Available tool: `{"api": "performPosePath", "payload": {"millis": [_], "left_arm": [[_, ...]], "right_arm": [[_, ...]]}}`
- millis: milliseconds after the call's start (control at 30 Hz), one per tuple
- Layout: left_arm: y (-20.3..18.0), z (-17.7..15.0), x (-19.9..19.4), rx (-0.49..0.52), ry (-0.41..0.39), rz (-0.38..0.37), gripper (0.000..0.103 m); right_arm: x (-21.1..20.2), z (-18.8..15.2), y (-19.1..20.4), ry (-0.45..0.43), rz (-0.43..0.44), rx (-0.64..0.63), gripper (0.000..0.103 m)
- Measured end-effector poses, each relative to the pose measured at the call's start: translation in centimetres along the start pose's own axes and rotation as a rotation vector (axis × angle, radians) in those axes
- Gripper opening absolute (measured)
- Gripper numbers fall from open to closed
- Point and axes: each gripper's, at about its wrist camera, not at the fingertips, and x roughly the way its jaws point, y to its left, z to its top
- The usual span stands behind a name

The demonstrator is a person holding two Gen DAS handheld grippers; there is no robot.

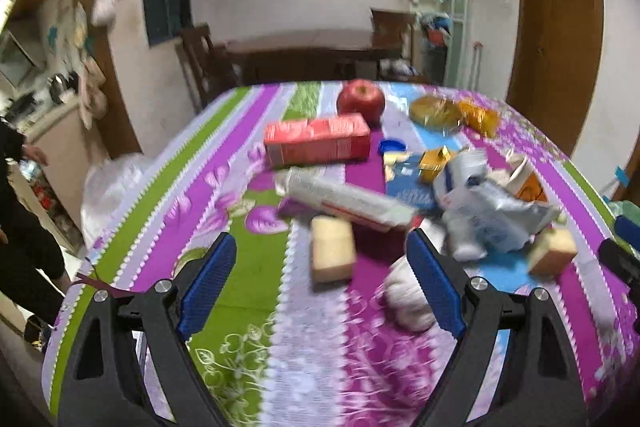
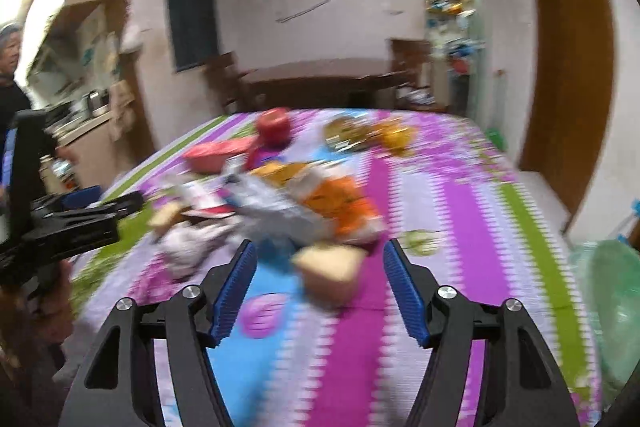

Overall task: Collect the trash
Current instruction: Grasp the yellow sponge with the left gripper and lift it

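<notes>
Done: we see nothing collected yet.
Left: wrappers [image 1: 492, 211], cartons and a red box [image 1: 316, 142] litter the tabletop [image 1: 248, 279].
Fingers: left gripper [image 1: 322, 291] and right gripper [image 2: 320, 293] both open, empty.

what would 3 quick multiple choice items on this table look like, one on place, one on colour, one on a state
1. Where is the apple relative to the red carton?
A. just behind it, toward the table's far edge
B. on the floor
C. in a gripper

2. What colour is the small cap beside the carton?
A. yellow
B. blue
C. black

3. What is the left gripper doing?
A. clamped on the carton
C. shut on nothing
B. open, holding nothing

Answers:
1 A, the apple sits right past the carton.
2 B, the cap is plainly blue.
3 B, its pads stand apart with nothing pressed between them.
</notes>
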Motion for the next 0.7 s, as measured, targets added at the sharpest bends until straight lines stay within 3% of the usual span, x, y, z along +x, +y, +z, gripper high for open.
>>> {"api": "performPosePath", "payload": {"millis": [167,267,367,467,567,633,700], "left_arm": [[0.9,-0.2,2.5,0.051,0.075,-0.080,0.083],[0.1,-0.2,4.3,0.106,0.094,-0.052,0.083],[0.1,-0.3,6.8,0.133,0.163,-0.014,0.067],[0.9,0.0,8.3,0.066,0.223,-0.087,0.057],[0.8,-0.1,8.4,0.036,0.240,-0.176,0.030],[0.7,-0.1,7.6,0.035,0.204,-0.104,0.029],[1.7,-0.1,6.1,-0.027,0.184,-0.111,0.029]], "right_arm": [[2.3,-0.3,2.9,0.084,0.098,0.001,0.062],[3.5,-0.7,3.8,0.114,0.106,-0.002,0.060],[4.1,-1.0,4.3,0.148,0.126,0.002,0.055],[4.2,-1.0,4.4,0.161,0.132,0.005,0.054],[4.3,-0.7,4.7,0.169,0.138,-0.005,0.054],[4.7,-0.4,5.3,0.178,0.154,-0.012,0.054],[5.2,-0.3,6.3,0.195,0.183,-0.023,0.054]]}}
